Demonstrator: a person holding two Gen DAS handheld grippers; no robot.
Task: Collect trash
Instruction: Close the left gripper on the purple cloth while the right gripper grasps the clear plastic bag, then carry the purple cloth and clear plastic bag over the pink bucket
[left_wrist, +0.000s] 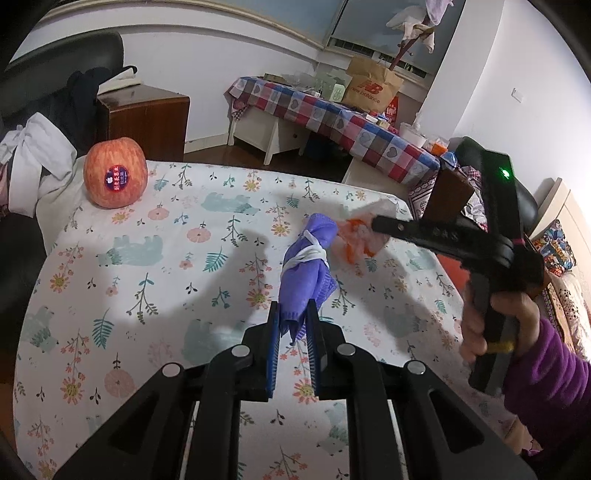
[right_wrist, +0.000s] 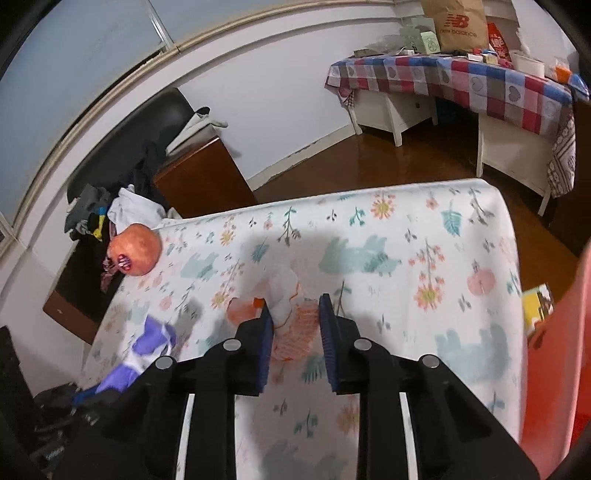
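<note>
Pinching a purple mask (left_wrist: 306, 273), the left hand-held gripper (left_wrist: 293, 314) holds firm.

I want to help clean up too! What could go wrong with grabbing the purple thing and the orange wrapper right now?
The left gripper pinches only the near end of the rolled purple cloth tied with a white band, so it might slip out when lifted. The right gripper is open around the crumpled orange-and-white plastic wrapper; light plastic could slide away as it closes. The round red apple with a sticker sits near the table edge, so a tug on the floral tablecloth might roll it off.
</note>
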